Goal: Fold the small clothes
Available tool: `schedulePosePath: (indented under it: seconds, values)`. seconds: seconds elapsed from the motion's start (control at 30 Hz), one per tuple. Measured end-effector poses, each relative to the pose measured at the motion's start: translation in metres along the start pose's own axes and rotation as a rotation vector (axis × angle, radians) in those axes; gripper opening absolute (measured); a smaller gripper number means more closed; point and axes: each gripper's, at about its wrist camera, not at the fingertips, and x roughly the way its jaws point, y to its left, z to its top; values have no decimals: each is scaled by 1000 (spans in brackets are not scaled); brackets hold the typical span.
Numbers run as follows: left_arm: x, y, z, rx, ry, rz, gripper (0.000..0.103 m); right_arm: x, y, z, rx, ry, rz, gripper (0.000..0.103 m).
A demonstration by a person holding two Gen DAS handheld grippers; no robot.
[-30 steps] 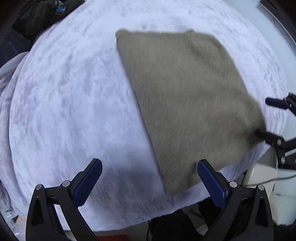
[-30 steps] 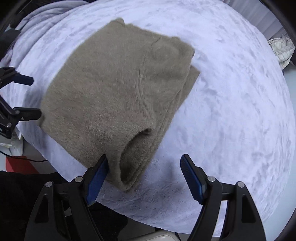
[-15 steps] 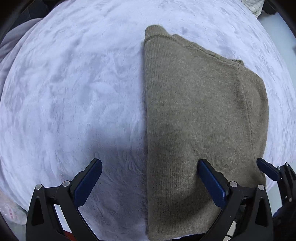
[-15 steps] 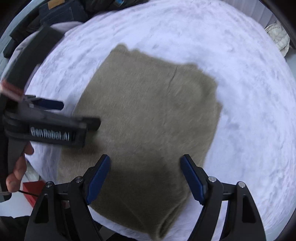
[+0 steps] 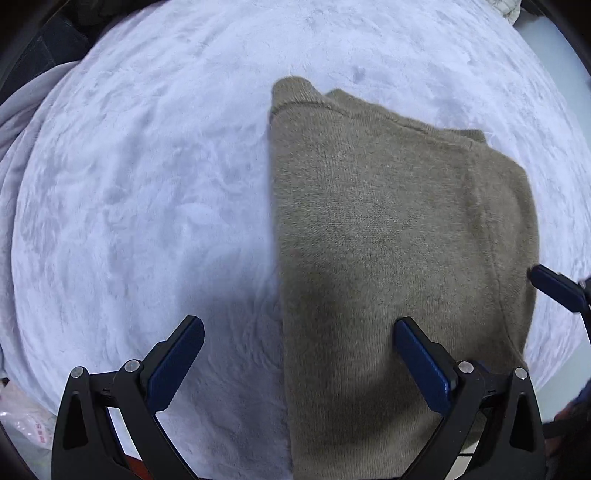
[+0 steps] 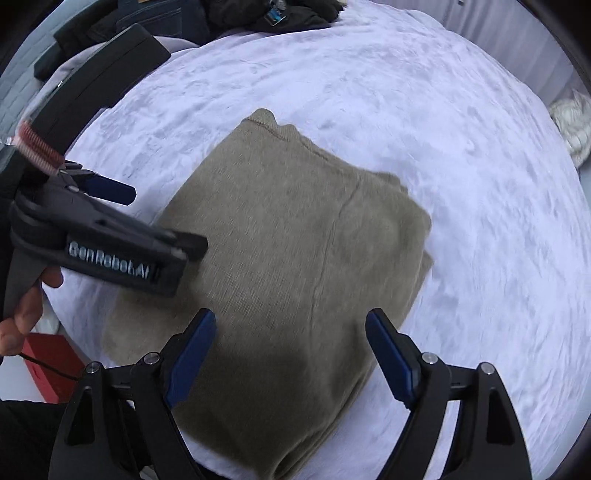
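An olive-brown knit sweater (image 5: pixel 388 229) lies folded flat on a pale lilac plush blanket (image 5: pixel 129 184). My left gripper (image 5: pixel 301 356) points straight down, open, straddling the sweater's left edge: one finger is over the blanket, the other over the knit. In the right wrist view the sweater (image 6: pixel 295 251) fills the middle. My right gripper (image 6: pixel 291 350) hovers over its near part, jaws opening, nothing pinched between the pads. The left gripper (image 6: pixel 155 218), held by a hand (image 6: pixel 22 321), reaches over the sweater's left side. One right finger (image 5: pixel 554 288) shows at the sweater's right edge.
Dark clothes (image 6: pixel 280 14) are piled at the blanket's far edge. A white crumpled cloth (image 6: pixel 572 125) lies off the right side. A red box (image 6: pixel 48 362) sits below the near left edge. A grey fabric fold (image 5: pixel 14 129) hangs at the left.
Both grippers have slid in over the sweater, and the left one has sunk closer to it. The sweater now lies smooth, with no sleeve opening showing. The right jaws stand slightly wider.
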Motion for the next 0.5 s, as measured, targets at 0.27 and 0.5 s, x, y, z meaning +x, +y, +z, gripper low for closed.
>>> schedulePosePath:
  seconds: [0.27, 0.5]
  values:
    - [29, -32, 30, 13, 52, 34, 103, 51, -10, 19, 31, 115, 61, 103]
    - [-3, -39, 24, 28, 20, 73, 103, 17, -5, 25, 32, 110, 48, 103]
